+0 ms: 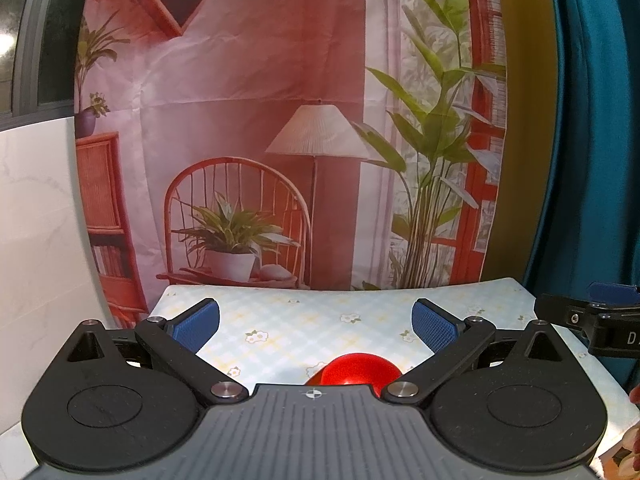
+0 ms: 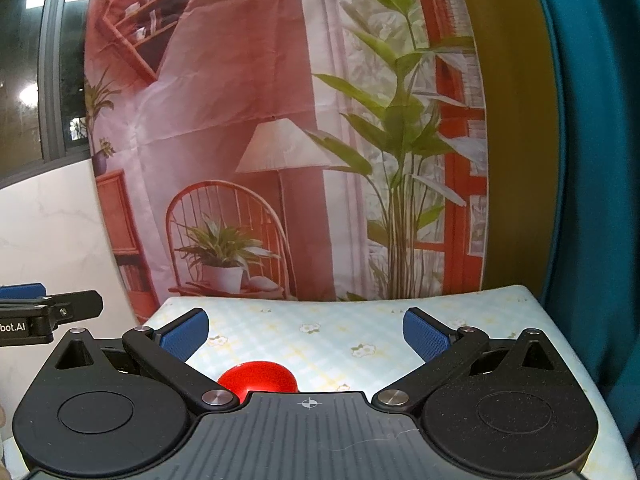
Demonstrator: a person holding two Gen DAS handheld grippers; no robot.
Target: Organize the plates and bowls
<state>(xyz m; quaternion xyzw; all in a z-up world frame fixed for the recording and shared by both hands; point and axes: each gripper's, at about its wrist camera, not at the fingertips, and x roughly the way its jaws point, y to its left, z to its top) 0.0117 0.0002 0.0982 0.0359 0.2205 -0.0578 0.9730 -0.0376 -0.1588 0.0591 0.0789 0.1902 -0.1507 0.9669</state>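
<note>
Printed backdrop, teal curtain, possibly dark window.

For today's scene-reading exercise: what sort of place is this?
Probably a staged indoor recording corner, not a real kitchen: a printed room backdrop hangs behind a small table with a floral cloth, and a red bowl sits there.

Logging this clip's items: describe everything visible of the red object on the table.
The red object is a glossy, rounded, dome-like thing, possibly an upturned bowl; only its top shows, the rest hidden behind each gripper's body. Its finish looks smooth, like plastic or glazed ware. It rests on the flowered checked tablecloth, near the front. The left gripper and right gripper are both open above it, neither touching it.
</note>
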